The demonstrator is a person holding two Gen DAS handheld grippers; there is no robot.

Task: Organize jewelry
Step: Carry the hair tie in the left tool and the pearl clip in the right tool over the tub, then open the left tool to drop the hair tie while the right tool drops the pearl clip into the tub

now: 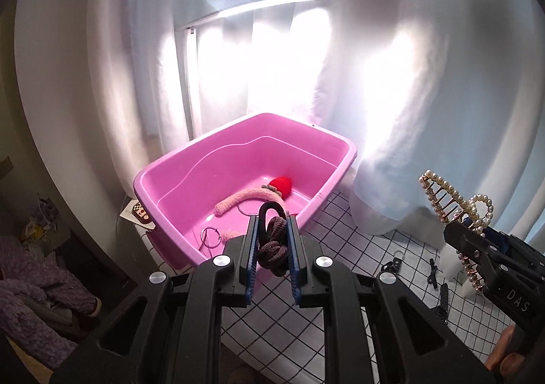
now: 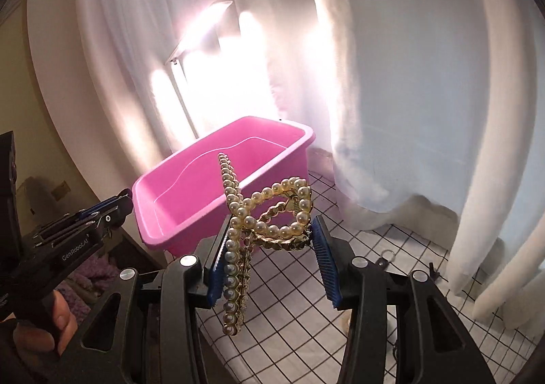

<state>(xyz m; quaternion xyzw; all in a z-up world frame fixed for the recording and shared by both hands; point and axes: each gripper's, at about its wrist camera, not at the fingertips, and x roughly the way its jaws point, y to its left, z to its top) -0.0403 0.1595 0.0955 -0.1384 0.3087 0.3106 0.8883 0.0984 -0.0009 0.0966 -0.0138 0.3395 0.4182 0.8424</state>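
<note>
A pink plastic bin (image 1: 190,230) stands on a checked cloth; it also shows in the right wrist view (image 2: 190,224). Inside lie a red knitted piece (image 1: 281,185), a pink fuzzy band (image 1: 238,200) and a thin hoop (image 1: 209,235). My left gripper (image 1: 271,241) is shut on a dark knotted hair tie (image 1: 270,244), held above the bin's near rim. My right gripper (image 2: 269,247) is shut on a pearl hair claw (image 2: 269,213), held above the cloth right of the bin; the claw (image 1: 449,203) and gripper (image 1: 477,234) show at the right of the left wrist view.
A white checked cloth (image 1: 357,241) covers the table. Small dark straps and a key ring (image 1: 395,259) lie on it to the right. White curtains (image 1: 425,111) hang behind, with a lit lamp (image 1: 272,4). Purple clothing (image 1: 37,281) lies lower left, off the table.
</note>
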